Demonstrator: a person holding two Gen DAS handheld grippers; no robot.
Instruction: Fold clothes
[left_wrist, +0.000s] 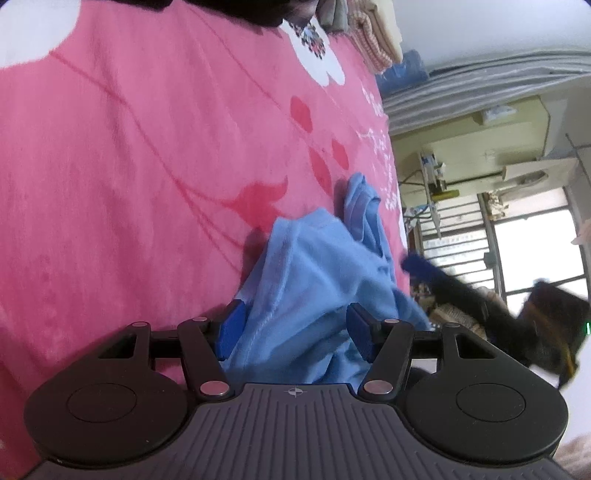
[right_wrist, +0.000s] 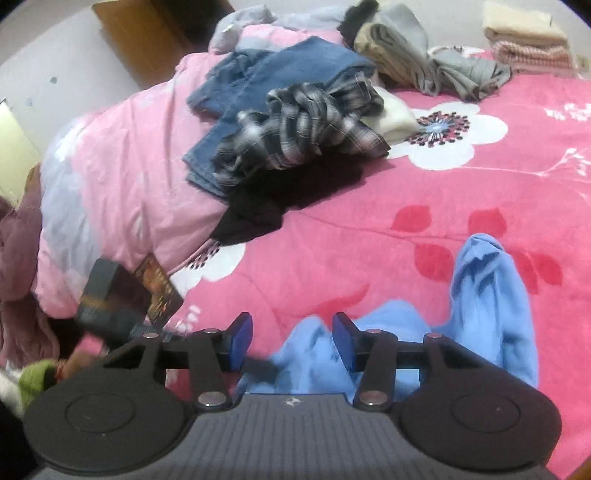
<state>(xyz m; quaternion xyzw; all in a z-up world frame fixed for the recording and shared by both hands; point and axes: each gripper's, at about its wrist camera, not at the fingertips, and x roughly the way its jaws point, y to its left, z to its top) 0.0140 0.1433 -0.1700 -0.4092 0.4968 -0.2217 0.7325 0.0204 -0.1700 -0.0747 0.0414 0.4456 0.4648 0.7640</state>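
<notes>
Pink floral blanket (left_wrist: 147, 147) covers the bed, bearing a crumpled blue garment (left_wrist: 314, 266). Left tool (left_wrist: 295, 328) straddles its cloth with jaws parted. Right tool (right_wrist: 291, 343) gapes above it, gripping nothing.

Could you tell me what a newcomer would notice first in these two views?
Probably the crumpled light blue garment lying on the bright pink flowered blanket, right at both grippers' open fingertips. Next, the unsorted clothes pile farther back on the bed, with jeans and a plaid shirt on top.
</notes>
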